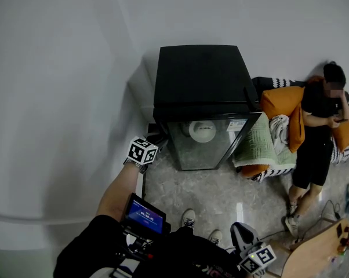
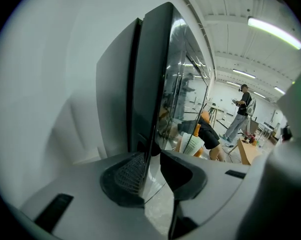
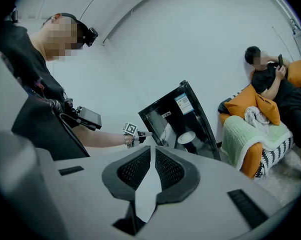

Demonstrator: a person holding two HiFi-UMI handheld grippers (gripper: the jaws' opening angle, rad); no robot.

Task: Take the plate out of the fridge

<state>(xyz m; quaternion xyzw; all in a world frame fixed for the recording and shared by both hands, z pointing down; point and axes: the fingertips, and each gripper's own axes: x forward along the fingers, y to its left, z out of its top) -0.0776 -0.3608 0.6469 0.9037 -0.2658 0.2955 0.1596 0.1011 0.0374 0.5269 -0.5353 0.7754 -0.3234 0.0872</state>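
A small black fridge (image 1: 200, 80) with a glass door (image 1: 192, 152) stands against the white wall. Through the glass I see a white plate (image 1: 202, 131) on an inner shelf; it also shows in the right gripper view as the plate (image 3: 186, 137). My left gripper (image 1: 158, 138) is at the door's left edge. In the left gripper view the door edge (image 2: 155, 84) runs between its jaws, and the left gripper (image 2: 150, 156) is closed on it. Whether the door is ajar I cannot tell. My right gripper (image 1: 243, 231) hangs low at the front, and the right gripper (image 3: 153, 151) is shut with nothing in it.
Right of the fridge a person (image 1: 316, 126) sits on a striped sofa with orange cushions (image 1: 282, 100) and a green blanket (image 1: 257, 143). A wooden table (image 1: 322, 251) fills the lower right corner. The operator's shoes (image 1: 189, 218) are on the stone floor in front of the fridge.
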